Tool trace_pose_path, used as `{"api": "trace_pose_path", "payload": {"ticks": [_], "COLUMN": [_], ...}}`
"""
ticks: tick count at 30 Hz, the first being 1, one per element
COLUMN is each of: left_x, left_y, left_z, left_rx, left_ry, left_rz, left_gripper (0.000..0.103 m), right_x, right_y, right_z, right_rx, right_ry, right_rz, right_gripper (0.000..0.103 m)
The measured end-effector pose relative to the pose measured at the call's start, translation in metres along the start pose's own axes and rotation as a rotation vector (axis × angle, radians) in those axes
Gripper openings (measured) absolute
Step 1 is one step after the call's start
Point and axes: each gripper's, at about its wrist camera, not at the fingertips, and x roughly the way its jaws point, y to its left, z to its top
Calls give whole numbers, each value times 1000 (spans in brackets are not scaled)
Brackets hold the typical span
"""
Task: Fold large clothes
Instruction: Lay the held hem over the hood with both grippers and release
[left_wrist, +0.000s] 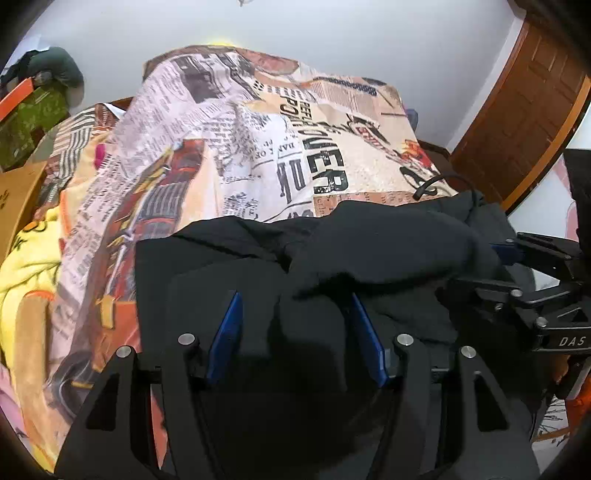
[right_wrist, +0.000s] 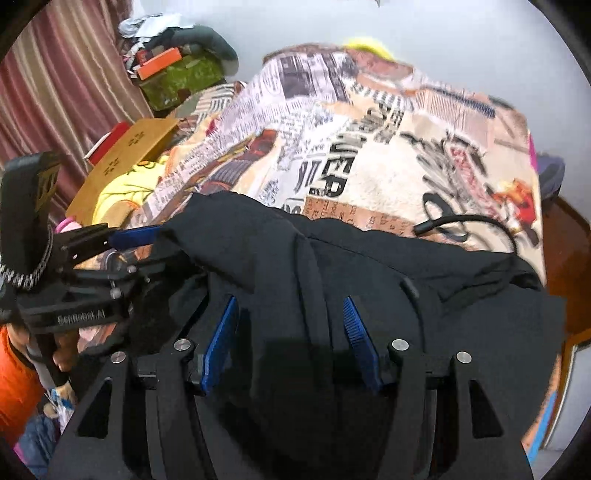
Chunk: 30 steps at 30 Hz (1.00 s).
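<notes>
Black garment (left_wrist: 388, 251) bunched on the near edge of a bed, lying on a newspaper-print blanket (left_wrist: 258, 147). Left gripper (left_wrist: 295, 306): blue pads apart, a fold of the black cloth between them, pads not pressing on it. Right gripper (right_wrist: 290, 306): the same, jaws spread, cloth running up between the blue pads, no clamp visible.

Containers: a green box with an orange lid (right_wrist: 173, 74) sits far left by the wall, contents not visible; a flat brown cardboard box (right_wrist: 125, 158) lies beside the bed, closed.

Surface: a yellow cartoon-print cover (left_wrist: 26, 273) shows under the blanket at the left. A black cable (right_wrist: 461, 225) lies on the blanket just beyond the garment.

Room: white wall (left_wrist: 332, 33), wooden door (left_wrist: 524, 110) at right, striped reddish curtain (right_wrist: 62, 85) at left. An orange sleeve (right_wrist: 14, 373) shows behind the left gripper.
</notes>
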Motion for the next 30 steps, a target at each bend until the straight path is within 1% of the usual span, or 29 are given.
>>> {"api": "trace_pose_path", "payload": {"ticks": [3, 6, 8, 9, 10, 11, 12, 13, 17, 21, 25, 29, 30], "left_x": [11, 16, 16, 16, 14, 11, 8, 2, -27, -59, -88, -105, -106], "left_y": [-1, -3, -4, -5, -6, -8, -10, -13, -25, -33, -43, -55, -58], "left_z": [5, 8, 8, 8, 8, 6, 5, 4, -3, -12, -29, -53, -60], "left_rx": [8, 24, 31, 31, 29, 33, 39, 51, 94, 109, 130, 167, 173], "left_ry": [8, -2, -7, -5, -5, -15, -21, -34, -79, -112, -129, -112, -100], "left_rz": [-7, 7, 3, -6, -19, -41, -45, -42, -44, -63, -80, -61, -51], "left_gripper": [59, 58, 49, 39, 31, 26, 21, 19, 14, 12, 12, 12, 12], "right_x": [11, 15, 15, 14, 12, 9, 7, 2, -19, -48, -70, -88, -92], "right_y": [-9, -15, -15, -14, -12, -9, -5, -1, 11, 22, 33, 41, 42], "right_z": [2, 0, -1, -1, -1, -2, -2, -2, -8, -22, -38, -58, -62], "right_rx": [58, 107, 118, 117, 111, 102, 88, 70, 39, 15, -20, -55, -58], "right_ry": [7, -9, -10, -8, -7, -7, -13, -23, -70, -112, -114, -101, -93], "right_rz": [59, 75, 89, 96, 104, 102, 93, 85, 57, 42, 23, 3, 6], "right_gripper": [55, 55, 49, 41, 36, 32, 26, 22, 20, 15, 16, 16, 18]}}
